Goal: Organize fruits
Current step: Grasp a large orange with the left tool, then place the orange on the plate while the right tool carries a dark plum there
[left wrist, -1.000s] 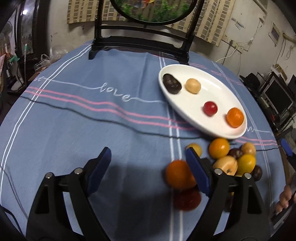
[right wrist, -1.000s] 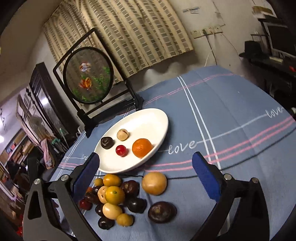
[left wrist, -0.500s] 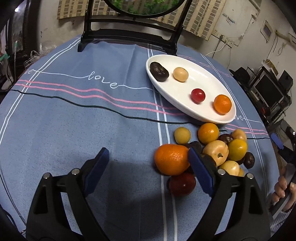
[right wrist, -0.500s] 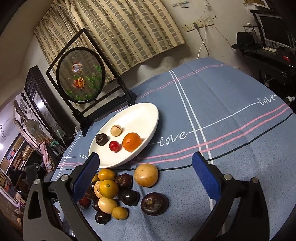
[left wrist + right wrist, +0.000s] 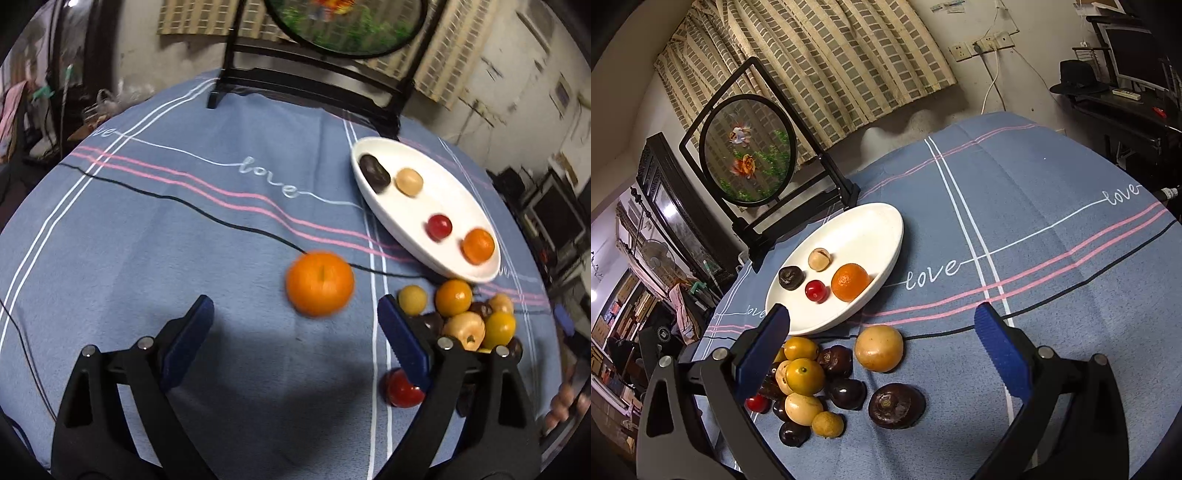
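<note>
A large orange [image 5: 319, 282], blurred, lies on the blue cloth just beyond my left gripper [image 5: 295, 338], which is open and holds nothing. To its right sits a pile of small fruits [image 5: 461, 314], with a red one [image 5: 402, 387] under the right finger. The white oval plate [image 5: 436, 199] holds a dark fruit, a tan one, a red one and a small orange [image 5: 478, 245]. My right gripper [image 5: 882, 352] is open over the pile [image 5: 805, 384]. A tan round fruit [image 5: 879, 349] and a dark brown fruit [image 5: 897, 405] lie between its fingers, untouched. The plate [image 5: 871, 236] lies beyond.
A round goldfish screen [image 5: 750, 155] on a black stand rises behind the plate, at the table's far edge [image 5: 332, 29]. A person's hand [image 5: 565, 406] shows at the right rim. Bare cloth spreads left of the orange and right of the plate.
The large orange has left the pile beside my left gripper's right finger and now lies apart from it, ahead between the fingers. The right gripper has barely shifted.
</note>
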Demonstrator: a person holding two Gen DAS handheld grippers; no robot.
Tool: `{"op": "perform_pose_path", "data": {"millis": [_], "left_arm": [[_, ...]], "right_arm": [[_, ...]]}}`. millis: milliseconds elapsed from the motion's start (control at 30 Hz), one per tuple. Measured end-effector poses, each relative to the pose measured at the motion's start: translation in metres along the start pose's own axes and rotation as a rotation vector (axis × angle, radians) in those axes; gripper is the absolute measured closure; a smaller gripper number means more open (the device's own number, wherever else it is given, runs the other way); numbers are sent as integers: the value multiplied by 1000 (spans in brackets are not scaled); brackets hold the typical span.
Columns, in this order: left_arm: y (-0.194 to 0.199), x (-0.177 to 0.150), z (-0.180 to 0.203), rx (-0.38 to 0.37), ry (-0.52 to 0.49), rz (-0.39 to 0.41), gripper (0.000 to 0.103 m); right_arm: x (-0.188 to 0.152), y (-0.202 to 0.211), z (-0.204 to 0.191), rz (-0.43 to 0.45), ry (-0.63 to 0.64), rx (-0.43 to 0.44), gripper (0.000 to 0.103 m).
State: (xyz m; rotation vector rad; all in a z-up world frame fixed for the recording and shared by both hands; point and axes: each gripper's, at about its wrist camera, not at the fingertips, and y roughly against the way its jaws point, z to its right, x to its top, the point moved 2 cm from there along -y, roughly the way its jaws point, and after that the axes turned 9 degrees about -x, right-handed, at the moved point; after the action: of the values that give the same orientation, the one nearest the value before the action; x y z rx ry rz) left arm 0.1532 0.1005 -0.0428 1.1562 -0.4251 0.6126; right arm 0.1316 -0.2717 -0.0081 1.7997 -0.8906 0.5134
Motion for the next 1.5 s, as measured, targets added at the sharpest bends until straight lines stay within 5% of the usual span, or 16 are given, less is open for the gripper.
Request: {"op": "perform_pose_path", "data": {"millis": [133, 300, 500, 700, 833, 1067, 1267, 1500], "left_arm": [[-6, 2, 1, 39, -23, 10, 31], [-8, 4, 20, 118, -151, 63, 32], [-21, 4, 32, 142, -225, 38, 32], [-31, 6, 29, 131, -222, 18, 40], [-33, 4, 36, 101, -254, 10, 57], [-33, 1, 37, 109, -263, 5, 57], [-31, 2, 34, 96, -246, 0, 57], [-32, 2, 35, 92, -240, -2, 57]], "right_arm": [[0, 0, -1, -2, -1, 3, 3], [-2, -1, -3, -15, 4, 6, 3], [-2, -2, -3, -18, 7, 5, 3], [-3, -3, -4, -21, 13, 3, 3], [-5, -5, -6, -29, 24, 4, 3], [-31, 0, -12, -81, 120, -9, 3], [-53, -10, -18, -147, 242, -107, 37], [-67, -23, -26, -189, 352, -205, 39]]}}
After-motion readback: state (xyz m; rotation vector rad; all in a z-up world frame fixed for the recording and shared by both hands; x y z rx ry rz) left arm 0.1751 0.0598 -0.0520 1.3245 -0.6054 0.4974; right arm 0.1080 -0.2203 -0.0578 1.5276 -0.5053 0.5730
